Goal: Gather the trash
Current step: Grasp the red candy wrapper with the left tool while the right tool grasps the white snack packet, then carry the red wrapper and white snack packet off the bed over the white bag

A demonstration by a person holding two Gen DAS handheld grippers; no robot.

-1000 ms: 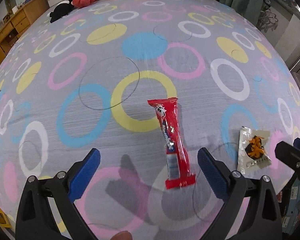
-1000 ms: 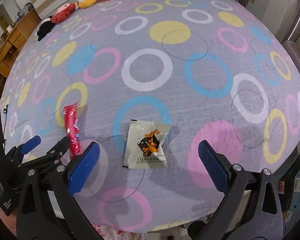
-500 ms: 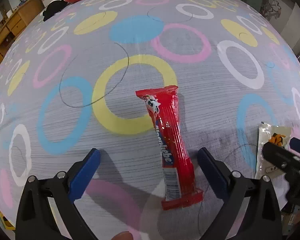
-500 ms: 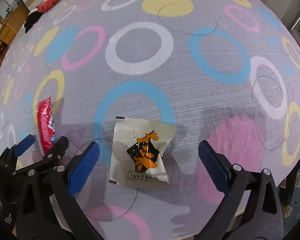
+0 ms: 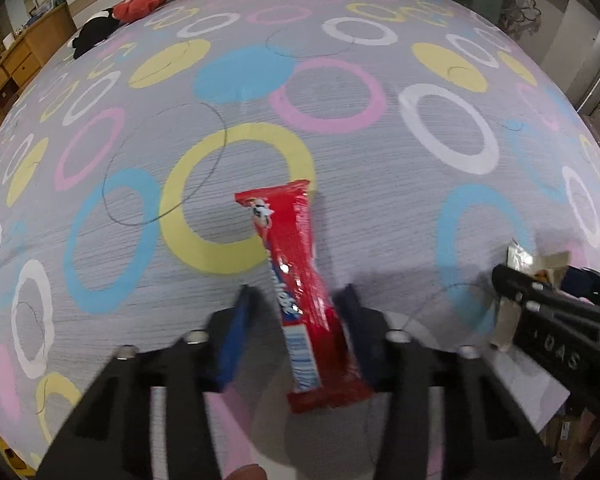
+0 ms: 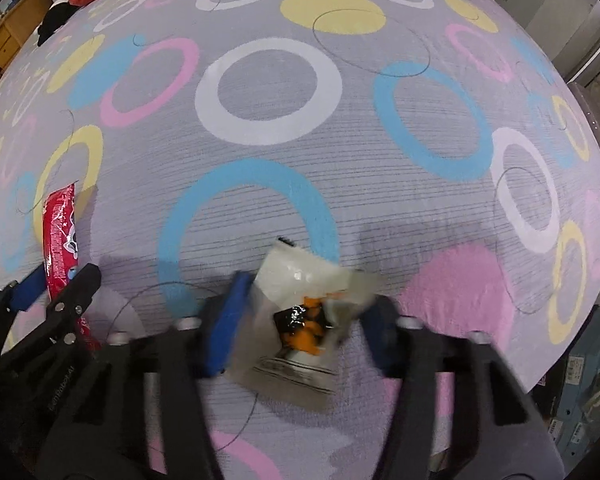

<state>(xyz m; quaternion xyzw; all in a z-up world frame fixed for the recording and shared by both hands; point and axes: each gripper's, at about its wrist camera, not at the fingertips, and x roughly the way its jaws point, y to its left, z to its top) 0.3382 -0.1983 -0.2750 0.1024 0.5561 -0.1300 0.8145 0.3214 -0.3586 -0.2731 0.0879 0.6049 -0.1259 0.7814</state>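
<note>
The left tool [image 5: 296, 312] is closing around the red wrapper [image 5: 300, 280] and the right tool [image 6: 304, 312] around the white packet [image 6: 300, 312], both lying on the bed [image 6: 268, 92], so squeeze gently and lift slowly.

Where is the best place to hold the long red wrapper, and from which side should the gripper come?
Grip the red wrapper across its narrow width near the lower half, coming from above. It lies flat and lengthwise on the bedspread, so only its long edges fit between the left gripper, whose jaws are closing around it.
</note>
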